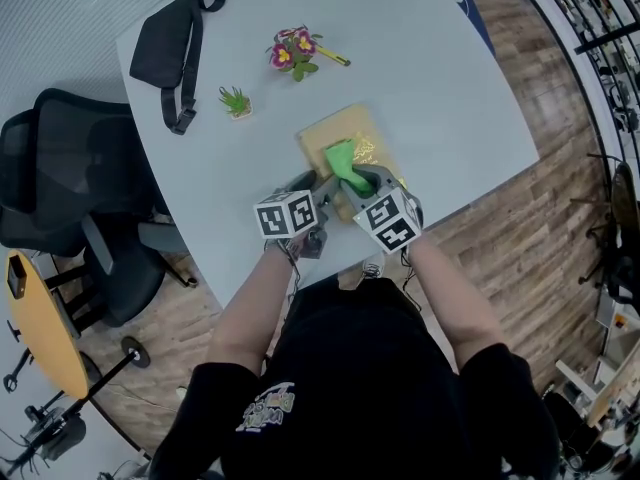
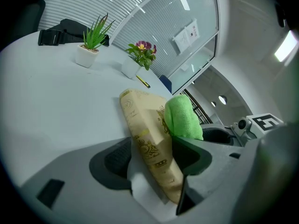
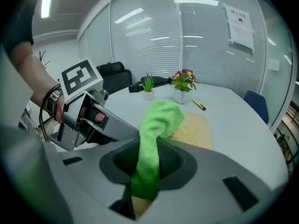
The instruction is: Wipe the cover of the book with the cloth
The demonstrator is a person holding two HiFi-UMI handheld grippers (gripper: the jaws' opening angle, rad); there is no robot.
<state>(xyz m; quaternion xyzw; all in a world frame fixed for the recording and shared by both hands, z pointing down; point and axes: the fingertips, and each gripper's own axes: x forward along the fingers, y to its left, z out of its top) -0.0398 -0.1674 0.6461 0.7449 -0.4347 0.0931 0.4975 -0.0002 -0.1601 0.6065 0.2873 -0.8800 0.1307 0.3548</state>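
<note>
- Head view: the book [image 1: 345, 128] is lying on the tabletop [image 1: 440, 78] close to its near edge, straight ahead of both tongs. Its long axis is running away from the person and leaning a little left. The left tongs [image 1: 320, 190] are reaching the book's near end. The right tongs [image 1: 358, 180], just beside them, are carrying the green cloth [image 1: 345, 163] over the near half of the cover, so the right hand is the nearer one for wiping. The far half of the cover is lying bare.
- Room, same view: bare tabletop is spreading beyond and to the right of the book. A small plant [image 1: 236, 101] and flowers [image 1: 292, 50] are standing well apart to the far left. A stroke along the long axis is looking free, though the near edge is leaving little room for pulling back.
- Left gripper view: the left tongs are closing on the book's near end, one jaw on each side of its thickness, pinning it. The cloth is sitting on the cover just past the jaws.
- Right gripper view: the right tongs are pinching the cloth, jaws nearly together. Its bunched free end is drooping forward onto the cover. The book is stretching ahead of and slightly right of the jaws.
</note>
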